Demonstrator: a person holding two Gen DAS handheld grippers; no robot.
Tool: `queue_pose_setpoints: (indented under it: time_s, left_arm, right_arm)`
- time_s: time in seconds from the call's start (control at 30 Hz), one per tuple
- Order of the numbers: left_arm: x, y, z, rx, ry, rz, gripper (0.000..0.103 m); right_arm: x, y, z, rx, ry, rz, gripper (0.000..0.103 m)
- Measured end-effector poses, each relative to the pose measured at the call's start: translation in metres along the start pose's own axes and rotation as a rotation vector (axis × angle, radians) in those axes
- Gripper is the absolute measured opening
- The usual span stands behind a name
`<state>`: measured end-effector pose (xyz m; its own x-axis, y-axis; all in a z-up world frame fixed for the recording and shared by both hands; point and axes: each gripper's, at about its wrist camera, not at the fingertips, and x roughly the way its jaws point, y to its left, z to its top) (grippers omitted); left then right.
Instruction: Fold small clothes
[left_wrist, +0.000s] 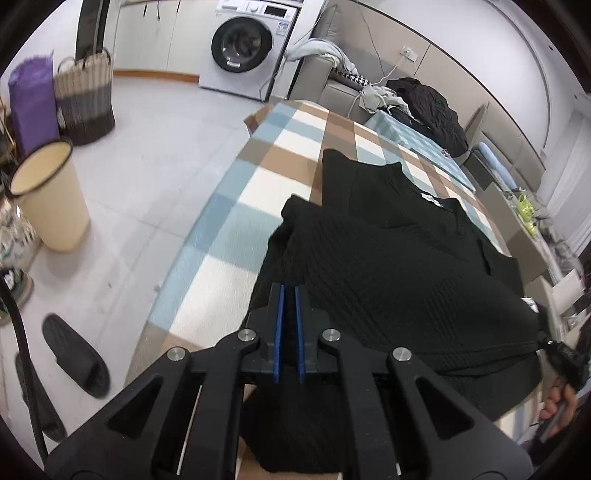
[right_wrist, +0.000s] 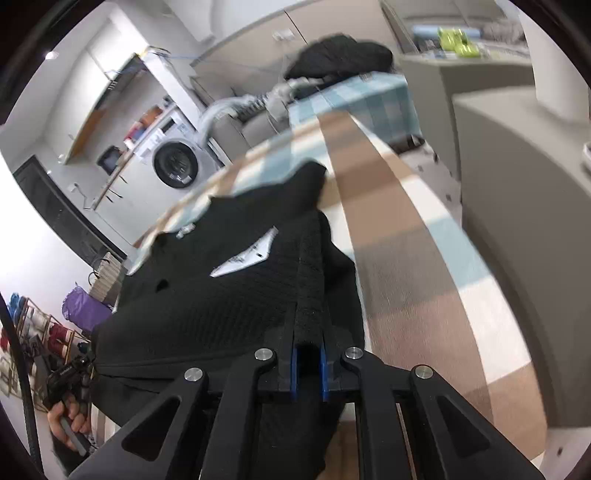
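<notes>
The left gripper (left_wrist: 289, 291) pinches the near edge of the black sweater (left_wrist: 388, 266), its 2 blue pads nearly together. The right gripper (right_wrist: 309, 325) clamps another fold of the same sweater (right_wrist: 221, 295). The sweater lies spread on the checked table (left_wrist: 229, 206). Beyond stand a bin (left_wrist: 51, 195), a basket (left_wrist: 86, 99) and a washing machine (left_wrist: 243, 44).

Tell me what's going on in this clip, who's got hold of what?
A person is folding a black knit top on a checked blanket, one handheld claw in each hand. The left claw is shut on the hem at one corner, and the right claw pinches a bunched fold of hem at the other. The rest of the garment lies spread across the blanket, its white care label showing. The fold itself is not yet made.
</notes>
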<state>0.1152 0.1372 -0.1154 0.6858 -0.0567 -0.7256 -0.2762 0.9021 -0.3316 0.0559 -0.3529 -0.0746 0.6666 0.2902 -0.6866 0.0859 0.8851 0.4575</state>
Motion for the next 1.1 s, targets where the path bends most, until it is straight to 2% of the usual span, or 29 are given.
queue_pose_setpoints:
  time_s: [0.03, 0.1, 0.13, 0.2, 0.33, 0.6, 0.9, 0.97, 1.0, 1.07, 1.1]
  left_arm:
    - [-0.002, 0.002, -0.001, -0.005, 0.002, -0.004, 0.009]
    - [-0.009, 0.004, -0.005, -0.004, 0.011, -0.020, 0.027]
    - [-0.012, 0.005, -0.008, -0.005, 0.007, -0.024, 0.032]
    - [-0.018, 0.004, -0.013, -0.001, 0.005, -0.035, 0.044]
    - [-0.020, 0.003, -0.026, -0.001, 0.032, -0.048, 0.044]
    - [-0.032, -0.004, -0.044, -0.002, 0.040, -0.059, 0.044]
    - [-0.038, -0.020, -0.050, 0.001, 0.045, -0.097, 0.045]
    - [-0.041, -0.022, -0.052, 0.003, 0.044, -0.101, 0.045]
    - [-0.042, -0.024, -0.053, 0.004, 0.042, -0.104, 0.045]
    - [-0.046, -0.024, -0.053, 0.003, 0.039, -0.109, 0.045]
    - [-0.048, -0.025, -0.053, 0.003, 0.036, -0.113, 0.045]
  right_arm:
    - [-0.003, -0.002, -0.001, 0.012, -0.004, 0.024, 0.011]
    - [-0.011, -0.002, -0.003, 0.022, -0.017, 0.107, 0.018]
    - [-0.015, -0.001, -0.004, 0.026, -0.021, 0.145, 0.023]
    - [-0.021, 0.000, -0.009, 0.031, -0.034, 0.214, 0.040]
    - [-0.016, 0.008, -0.015, 0.015, -0.030, 0.240, 0.042]
    - [0.008, 0.019, -0.016, -0.007, 0.002, 0.156, 0.042]
    - [0.017, 0.027, 0.000, 0.099, -0.011, 0.250, 0.042]
    - [0.023, 0.031, 0.002, 0.100, 0.002, 0.210, 0.039]
    - [0.024, 0.034, 0.004, 0.096, -0.002, 0.190, 0.027]
    - [0.022, 0.038, 0.009, 0.080, -0.018, 0.147, 0.009]
    - [0.020, 0.039, 0.011, 0.085, -0.031, 0.129, 0.006]
